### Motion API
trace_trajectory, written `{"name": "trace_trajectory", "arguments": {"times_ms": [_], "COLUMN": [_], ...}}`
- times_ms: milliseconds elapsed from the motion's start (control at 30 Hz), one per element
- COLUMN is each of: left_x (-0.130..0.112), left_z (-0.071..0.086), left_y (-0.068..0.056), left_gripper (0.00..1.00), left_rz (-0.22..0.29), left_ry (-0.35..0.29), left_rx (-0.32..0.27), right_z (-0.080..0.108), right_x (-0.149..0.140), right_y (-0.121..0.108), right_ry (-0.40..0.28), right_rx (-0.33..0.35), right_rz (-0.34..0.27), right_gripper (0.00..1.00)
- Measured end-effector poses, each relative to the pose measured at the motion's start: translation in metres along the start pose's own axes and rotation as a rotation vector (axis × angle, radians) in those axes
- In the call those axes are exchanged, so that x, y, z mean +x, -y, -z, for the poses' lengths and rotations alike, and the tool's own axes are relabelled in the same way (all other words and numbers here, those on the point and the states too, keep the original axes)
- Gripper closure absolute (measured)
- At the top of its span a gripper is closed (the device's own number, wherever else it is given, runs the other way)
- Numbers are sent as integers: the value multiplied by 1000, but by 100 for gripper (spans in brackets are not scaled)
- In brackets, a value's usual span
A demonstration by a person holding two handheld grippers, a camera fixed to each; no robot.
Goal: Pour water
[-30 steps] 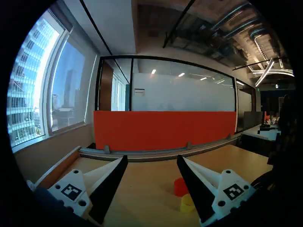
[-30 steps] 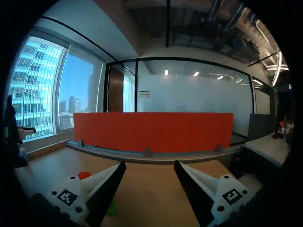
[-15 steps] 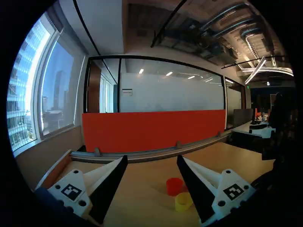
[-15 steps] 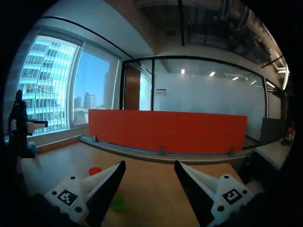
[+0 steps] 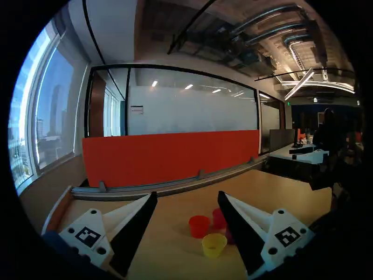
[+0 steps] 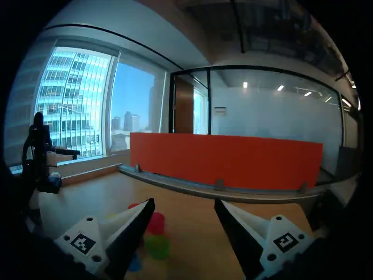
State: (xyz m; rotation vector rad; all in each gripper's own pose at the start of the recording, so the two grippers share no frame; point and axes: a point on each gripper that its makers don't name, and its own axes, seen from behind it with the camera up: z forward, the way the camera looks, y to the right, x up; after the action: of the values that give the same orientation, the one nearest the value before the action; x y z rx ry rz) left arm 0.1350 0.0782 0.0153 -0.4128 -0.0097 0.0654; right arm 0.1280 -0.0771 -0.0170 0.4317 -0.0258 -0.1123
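Note:
Several small plastic cups stand close together on a wooden desk. In the left gripper view a red cup, a yellow cup and a darker red cup sit low between the fingers of my left gripper, which is open and holds nothing. In the right gripper view a crimson cup, a green cup and a blue cup stand beside the left finger of my right gripper, also open with nothing in it. The other gripper rises at the far left of that view.
An orange partition with a grey rail runs along the desk's far edge. Large windows lie to the left and a glass wall stands behind. Another desk with dark objects stands at the right.
Both views have swung so the cups come further into sight: left view now shows red, yellow and dark red cups nearer the middle; right view gains crimson, green and blue cups. Both grippers stay open.

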Motion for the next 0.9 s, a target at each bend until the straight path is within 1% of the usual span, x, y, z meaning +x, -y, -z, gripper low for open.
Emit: {"name": "trace_trajectory", "arguments": {"times_ms": [267,367,600,767,900], "left_x": [0,-3,-8,-15,-20], "left_z": [-2,-1,-1,-3,-4], "left_y": [-7,-13,-29,-37,-43], "left_gripper": [3,3,3,3,3], "left_rz": [-5,-13,-14,-9,-18], "left_ry": [3,14,40,64,86], "left_rx": [-38,-64,-130,-166,-195], "right_z": [0,0,2,4,4], "right_x": [5,1,-7,-11,-13], "right_y": [6,9,12,11,9], "right_ry": [3,22,80,101,107], "right_rx": [38,52,76,81,80], "right_rz": [9,21,42,56,59], "right_gripper": [1,1,1,1,1]}}
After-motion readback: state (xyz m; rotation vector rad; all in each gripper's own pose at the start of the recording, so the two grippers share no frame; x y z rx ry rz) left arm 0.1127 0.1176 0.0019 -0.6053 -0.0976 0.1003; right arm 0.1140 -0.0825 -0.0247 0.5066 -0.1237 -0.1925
